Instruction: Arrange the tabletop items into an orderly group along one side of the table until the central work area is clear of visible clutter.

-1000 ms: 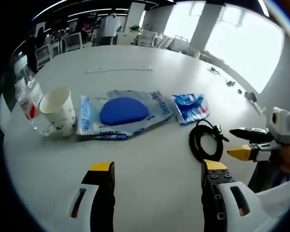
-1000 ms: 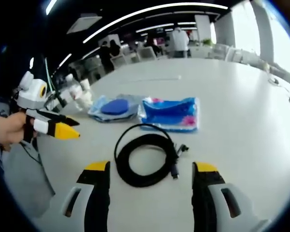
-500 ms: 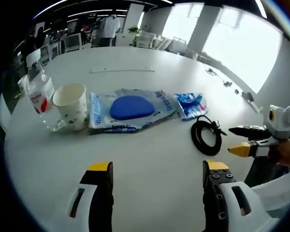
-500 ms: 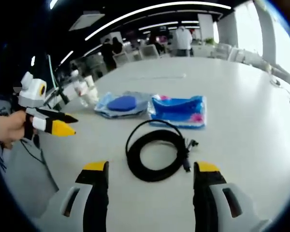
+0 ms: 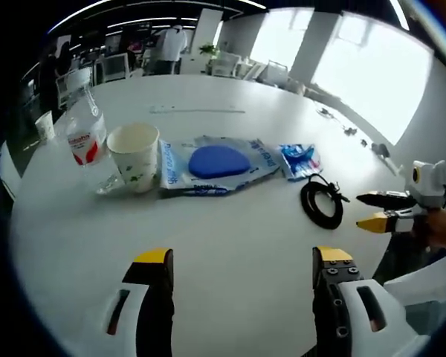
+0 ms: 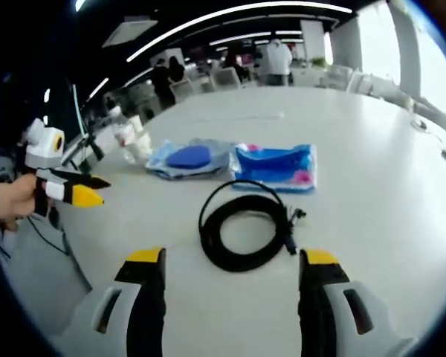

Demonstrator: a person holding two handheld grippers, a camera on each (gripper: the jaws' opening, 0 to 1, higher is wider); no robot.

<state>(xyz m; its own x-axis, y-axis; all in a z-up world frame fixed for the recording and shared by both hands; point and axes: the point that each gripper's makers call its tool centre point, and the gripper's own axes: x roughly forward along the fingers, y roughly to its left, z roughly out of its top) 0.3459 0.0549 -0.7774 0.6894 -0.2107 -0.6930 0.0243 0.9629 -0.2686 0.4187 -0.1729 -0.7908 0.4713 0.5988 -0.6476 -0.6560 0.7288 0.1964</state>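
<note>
While the white bench (image 5: 230,245) spreads across the left gripper view, the items sit in a row through the upper middle of the frame. At far left a small paper cup (image 5: 43,125) stands near the bench edge. Next comes a clear water bottle (image 5: 85,137) with a red label, upright, and just beside it on the right a larger paper cup (image 5: 134,156), also upright. Right of that cup lies a flat plastic pack with a blue pad inside (image 5: 217,163), then a smaller blue packet (image 5: 300,160) close beside it. A coiled black cable (image 5: 320,205) lies lower right of the packet, apart from it. At the right edge the right gripper (image 5: 373,210) comes in, held by a hand (image 5: 444,229), its fingers slightly parted and holding nothing. Along the bottom, the left gripper (image 5: 241,260) has its fingers wide apart over bare bench, empty.

Seen from the right gripper view, the left gripper (image 6: 95,189) enters at the left edge, fingers slightly parted and empty. The bottle and cups are small and blurred in the upper left. Centre frame hold the pad pack (image 6: 186,158) and the blue packet (image 6: 275,166), side by side, with the cable (image 6: 245,232) below them. The right gripper (image 6: 234,260) at the bottom is spread wide, empty, the cable just ahead of its tips.
</note>
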